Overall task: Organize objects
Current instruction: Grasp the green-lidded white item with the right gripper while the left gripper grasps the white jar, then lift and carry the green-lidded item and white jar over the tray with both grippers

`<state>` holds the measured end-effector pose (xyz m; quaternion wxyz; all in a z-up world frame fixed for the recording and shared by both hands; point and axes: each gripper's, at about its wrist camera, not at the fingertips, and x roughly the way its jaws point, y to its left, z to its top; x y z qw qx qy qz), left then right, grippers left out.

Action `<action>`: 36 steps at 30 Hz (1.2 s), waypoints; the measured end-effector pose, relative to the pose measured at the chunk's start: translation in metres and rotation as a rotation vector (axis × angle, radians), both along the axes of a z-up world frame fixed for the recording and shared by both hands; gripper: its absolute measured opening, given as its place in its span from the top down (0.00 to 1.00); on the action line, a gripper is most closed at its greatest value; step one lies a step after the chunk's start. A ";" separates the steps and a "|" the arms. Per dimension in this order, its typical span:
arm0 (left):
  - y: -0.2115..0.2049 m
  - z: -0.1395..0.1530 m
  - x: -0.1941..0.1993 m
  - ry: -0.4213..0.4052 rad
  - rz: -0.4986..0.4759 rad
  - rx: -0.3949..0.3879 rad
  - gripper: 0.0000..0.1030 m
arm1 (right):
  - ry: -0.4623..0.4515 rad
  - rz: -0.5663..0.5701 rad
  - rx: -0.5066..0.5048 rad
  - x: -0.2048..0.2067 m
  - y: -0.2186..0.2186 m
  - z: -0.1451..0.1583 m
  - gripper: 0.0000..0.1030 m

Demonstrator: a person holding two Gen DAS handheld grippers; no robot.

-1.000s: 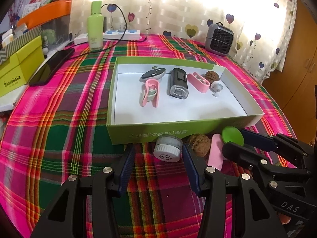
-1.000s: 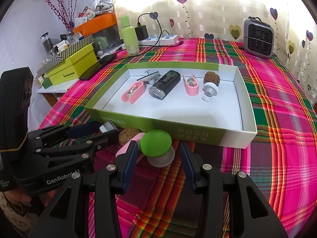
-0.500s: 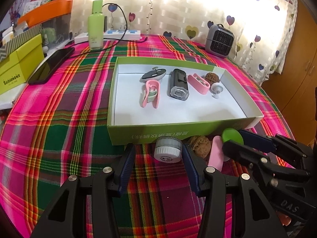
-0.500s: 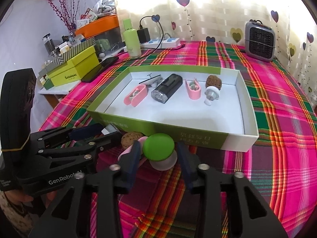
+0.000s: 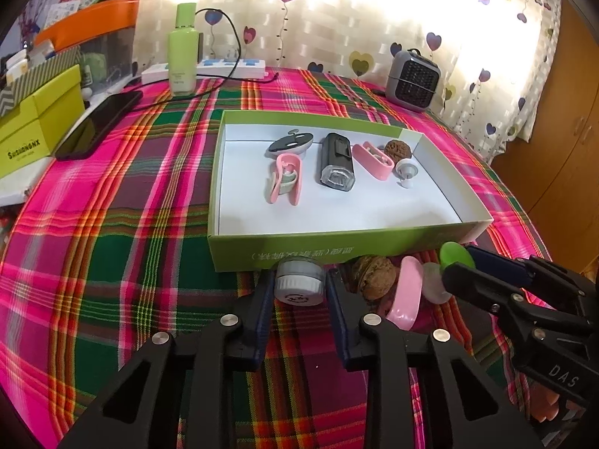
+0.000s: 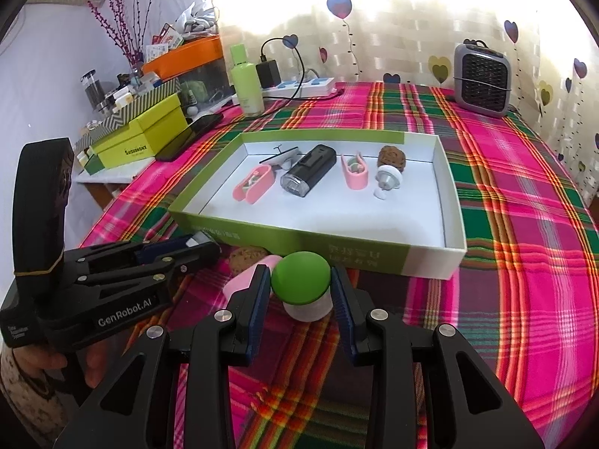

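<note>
On the plaid cloth, just in front of the green box (image 5: pixel 337 250), my left gripper (image 5: pixel 299 280) is closing its jaws, and the pads press on a small white-capped jar (image 5: pixel 299 290). Right of the jar lie a walnut (image 5: pixel 374 277) and a pink clip (image 5: pixel 406 295). My right gripper (image 6: pixel 300 280) is shut on a green-domed piece (image 6: pixel 301 277) with a cloudy white base. That right gripper (image 5: pixel 455 267) enters the left wrist view from the right. In the right wrist view the left gripper (image 6: pixel 202 249) reaches in from the left.
The box (image 6: pixel 455 232) holds two pink clips, a black lamp (image 5: pixel 336 166), a walnut, a white knob and a dark disc. Behind it stand a green bottle (image 5: pixel 182 52), a power strip, a small heater (image 5: pixel 411 80), a phone (image 5: pixel 99 123) and yellow-green boxes.
The left jaws, wide apart before, have closed onto the white-capped jar. The right jaws have closed in on the green-domed piece. Neither hand has shifted much.
</note>
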<state>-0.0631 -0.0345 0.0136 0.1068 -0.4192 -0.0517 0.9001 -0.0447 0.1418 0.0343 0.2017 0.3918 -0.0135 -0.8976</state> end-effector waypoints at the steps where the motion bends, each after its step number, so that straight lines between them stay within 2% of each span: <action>1: 0.000 0.000 0.000 -0.001 0.000 0.003 0.75 | 0.000 -0.005 0.000 0.001 0.002 0.000 0.66; 21: 0.003 -0.004 0.009 -0.016 -0.012 -0.004 0.74 | -0.038 -0.005 -0.017 0.011 0.018 -0.008 0.66; 23: 0.004 -0.004 0.008 -0.016 -0.017 -0.004 0.72 | -0.045 -0.004 -0.005 0.009 0.017 -0.011 0.65; 25: 0.005 -0.004 0.007 -0.017 -0.019 -0.005 0.71 | -0.050 -0.001 0.016 0.008 0.014 -0.014 0.60; 36: 0.007 -0.004 0.002 -0.018 -0.016 -0.002 0.68 | -0.054 -0.007 0.040 0.003 0.015 -0.018 0.60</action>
